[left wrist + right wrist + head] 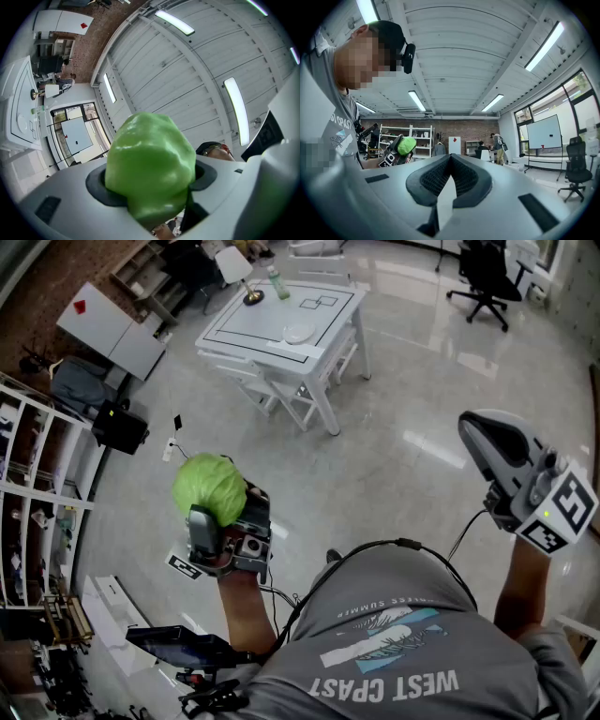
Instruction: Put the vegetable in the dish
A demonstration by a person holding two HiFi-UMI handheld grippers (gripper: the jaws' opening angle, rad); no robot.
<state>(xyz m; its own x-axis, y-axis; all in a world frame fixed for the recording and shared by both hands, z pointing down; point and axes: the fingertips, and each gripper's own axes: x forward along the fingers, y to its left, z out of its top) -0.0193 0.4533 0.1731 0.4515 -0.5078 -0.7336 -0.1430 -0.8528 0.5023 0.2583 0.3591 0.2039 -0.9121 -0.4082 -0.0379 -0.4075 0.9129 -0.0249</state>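
The left hand-held gripper (228, 509) pinches the green vegetable (208, 486), the dish (296, 332) lying well ahead on the counter (330, 322) — the right hand-held gripper (476, 430) is pressed together, empty.

One vegetable (208, 486), two grippers (231, 509) (468, 426), one white table (251, 322), one dish (297, 333).

Vegetable (209, 487): round leafy head, bright light green, glossy, lumpy surface (150, 164). Clamped between jaws of left gripper (228, 514), dark pads pressing both sides; most of head stands out past jaw tips. Held in air, high over floor, well apart from dish. Also seen small and far off from right gripper view (407, 145).

Dish (296, 333): small white round plate, flat, empty. Lies on white table (246, 334), near its near edge, toward right corner.
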